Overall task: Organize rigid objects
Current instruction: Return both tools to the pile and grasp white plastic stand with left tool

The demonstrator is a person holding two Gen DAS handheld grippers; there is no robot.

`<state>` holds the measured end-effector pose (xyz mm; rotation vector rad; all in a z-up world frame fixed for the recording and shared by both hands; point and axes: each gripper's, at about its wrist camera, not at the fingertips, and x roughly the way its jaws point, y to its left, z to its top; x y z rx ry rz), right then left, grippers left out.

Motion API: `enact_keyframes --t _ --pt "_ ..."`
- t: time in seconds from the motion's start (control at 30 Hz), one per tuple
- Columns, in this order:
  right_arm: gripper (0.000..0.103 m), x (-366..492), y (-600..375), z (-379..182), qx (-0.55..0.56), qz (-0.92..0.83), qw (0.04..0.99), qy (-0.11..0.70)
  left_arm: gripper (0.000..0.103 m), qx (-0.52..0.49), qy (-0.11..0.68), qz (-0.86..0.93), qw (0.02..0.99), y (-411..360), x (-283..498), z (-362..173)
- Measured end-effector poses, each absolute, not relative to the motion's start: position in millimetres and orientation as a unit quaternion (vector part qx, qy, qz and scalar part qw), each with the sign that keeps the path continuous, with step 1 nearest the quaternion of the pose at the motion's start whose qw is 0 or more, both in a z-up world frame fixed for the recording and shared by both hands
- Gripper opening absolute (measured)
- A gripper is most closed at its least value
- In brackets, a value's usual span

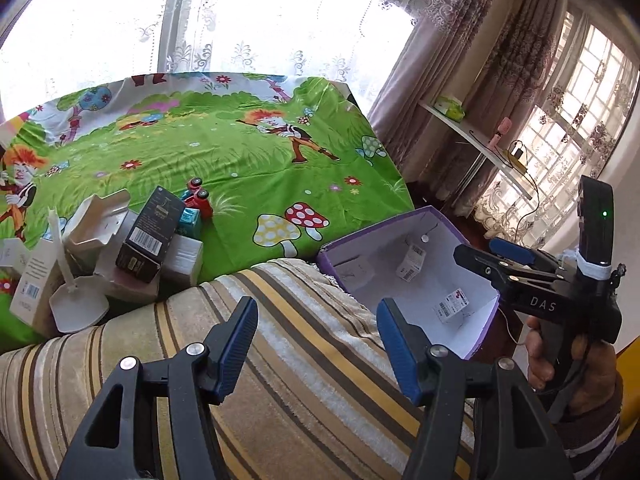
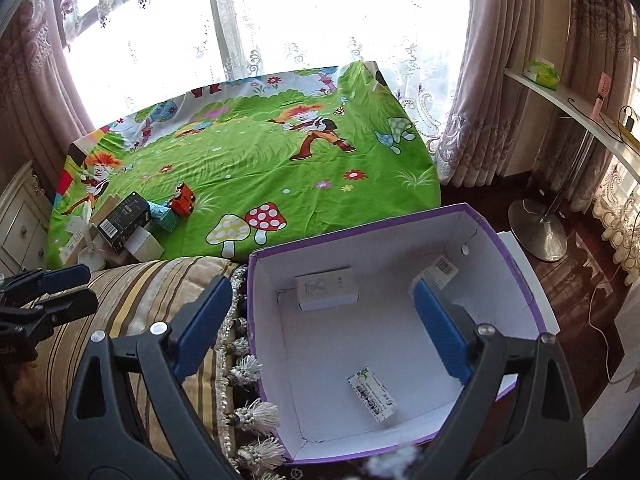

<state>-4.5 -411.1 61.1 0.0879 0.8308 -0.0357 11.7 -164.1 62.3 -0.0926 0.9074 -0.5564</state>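
Both tongs gaped wide and empty: the right gripper hung over the purple box, the left gripper above the striped cushion.

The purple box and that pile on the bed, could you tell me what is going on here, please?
A person holding two grippers is sorting small items into the purple box. Three small cartons already lie inside it. The right gripper hovers open above the box, holding nothing. The left gripper is open too, over the striped cushion. The pile of boxes and a red toy car wait on the green bedsheet.
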Motion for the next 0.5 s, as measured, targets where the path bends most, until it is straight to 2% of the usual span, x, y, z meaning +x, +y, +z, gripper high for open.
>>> enact_keyframes --t 0.5 --pt "0.094 12.1 -341.2 59.8 0.006 0.087 0.902 0.423 0.062 -0.191 0.443 -0.163 0.861 -35.9 30.3 43.6"
